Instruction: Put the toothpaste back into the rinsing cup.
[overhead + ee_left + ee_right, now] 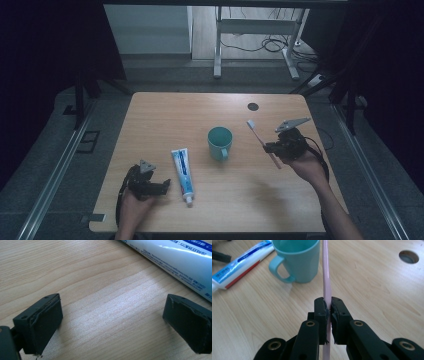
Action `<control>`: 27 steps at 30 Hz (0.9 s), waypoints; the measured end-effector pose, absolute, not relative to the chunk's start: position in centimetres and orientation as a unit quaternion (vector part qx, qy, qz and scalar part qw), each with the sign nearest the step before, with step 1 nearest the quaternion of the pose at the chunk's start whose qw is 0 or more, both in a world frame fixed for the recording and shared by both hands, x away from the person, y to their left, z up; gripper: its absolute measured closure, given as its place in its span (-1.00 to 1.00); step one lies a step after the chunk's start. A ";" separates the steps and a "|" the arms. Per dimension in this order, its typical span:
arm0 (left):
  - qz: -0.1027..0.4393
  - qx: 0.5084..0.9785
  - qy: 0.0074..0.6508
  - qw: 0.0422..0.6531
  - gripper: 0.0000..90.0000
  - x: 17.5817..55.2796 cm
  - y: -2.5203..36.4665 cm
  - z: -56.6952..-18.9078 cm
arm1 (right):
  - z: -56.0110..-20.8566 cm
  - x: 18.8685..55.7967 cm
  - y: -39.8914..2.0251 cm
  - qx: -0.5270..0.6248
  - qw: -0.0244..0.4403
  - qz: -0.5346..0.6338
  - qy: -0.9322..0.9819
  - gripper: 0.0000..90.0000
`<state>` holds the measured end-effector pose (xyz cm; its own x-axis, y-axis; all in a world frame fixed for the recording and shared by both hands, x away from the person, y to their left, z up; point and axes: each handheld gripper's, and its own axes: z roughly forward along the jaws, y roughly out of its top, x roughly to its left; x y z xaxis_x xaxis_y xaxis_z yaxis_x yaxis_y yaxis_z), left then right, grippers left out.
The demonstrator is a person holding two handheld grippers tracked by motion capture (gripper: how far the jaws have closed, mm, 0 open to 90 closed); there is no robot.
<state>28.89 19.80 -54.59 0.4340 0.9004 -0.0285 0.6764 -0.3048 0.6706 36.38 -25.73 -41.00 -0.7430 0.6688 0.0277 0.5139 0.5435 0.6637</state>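
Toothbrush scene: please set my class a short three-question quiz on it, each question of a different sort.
1. True or false: the right claw is shut on the pink toothbrush.
2. What lies nearest the left claw: A) the teal mug, B) the toothpaste tube, C) the round hole in the table?
3. Fill in: the left claw's jaws stand ____ with bare wood between them.

Key
1. True: the handle is pinched between its pads.
2. B: the tube lies just beyond that claw.
3. Open.

L gripper jaws apart, R gripper clamped, seemingly raised.
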 end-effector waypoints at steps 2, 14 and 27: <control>0.180 0.788 0.501 0.311 -0.94 28.9 19.8 -54.6 | -40.9 36.4 -25.5 0.336 0.117 0.343 0.869 0.85; 0.180 0.787 0.501 0.311 -0.94 28.9 19.8 -54.6 | -40.2 36.6 -23.8 0.323 0.131 0.376 0.859 0.86; 0.180 0.787 0.501 0.311 -0.94 28.9 19.8 -54.6 | -39.6 37.0 -21.8 0.307 0.140 0.415 0.845 0.86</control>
